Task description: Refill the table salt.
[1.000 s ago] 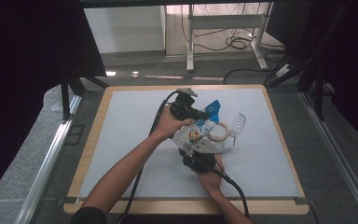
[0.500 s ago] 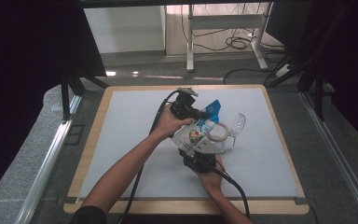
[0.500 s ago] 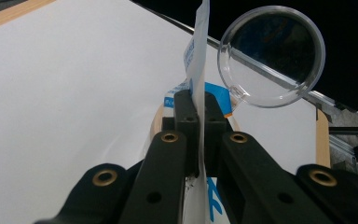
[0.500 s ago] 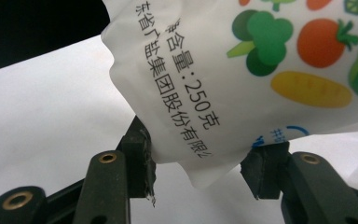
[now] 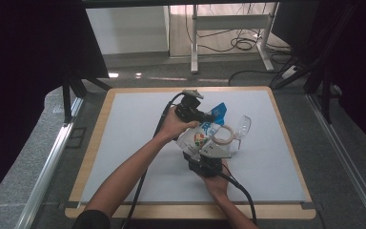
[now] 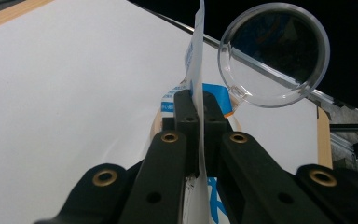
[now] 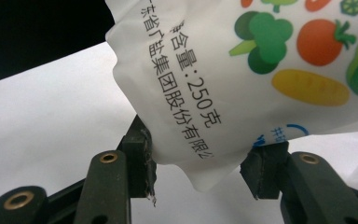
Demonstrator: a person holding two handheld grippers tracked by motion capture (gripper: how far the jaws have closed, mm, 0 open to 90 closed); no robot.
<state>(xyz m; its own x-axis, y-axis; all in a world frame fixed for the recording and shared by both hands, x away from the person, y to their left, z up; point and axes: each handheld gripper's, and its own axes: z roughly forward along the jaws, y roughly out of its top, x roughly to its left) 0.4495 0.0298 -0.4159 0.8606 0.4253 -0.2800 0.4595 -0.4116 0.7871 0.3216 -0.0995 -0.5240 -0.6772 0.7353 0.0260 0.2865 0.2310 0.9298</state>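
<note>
A white pouch (image 5: 199, 138) printed with vegetables and a blue top hangs above the white mat (image 5: 133, 143), held between both grippers. My left gripper (image 5: 206, 119) comes in from the left, and in the left gripper view its jaws (image 6: 197, 100) are shut on the pouch's thin top edge (image 6: 196, 60). My right gripper (image 5: 199, 151) sits under the pouch. In the right gripper view its pads (image 7: 140, 158) press both sides of the bulging bottom corner (image 7: 242, 70). A clear round cup (image 5: 243, 128) (image 6: 275, 53) and a tan ring (image 5: 223, 135) sit just right of the pouch.
The mat lies on a wooden-edged board (image 5: 93, 157) with wide bare areas left and right of the hands. Black cables trail from both grippers toward the near edge. Metal rails (image 5: 52, 162) run along the table sides; desk legs and cables stand beyond the far edge.
</note>
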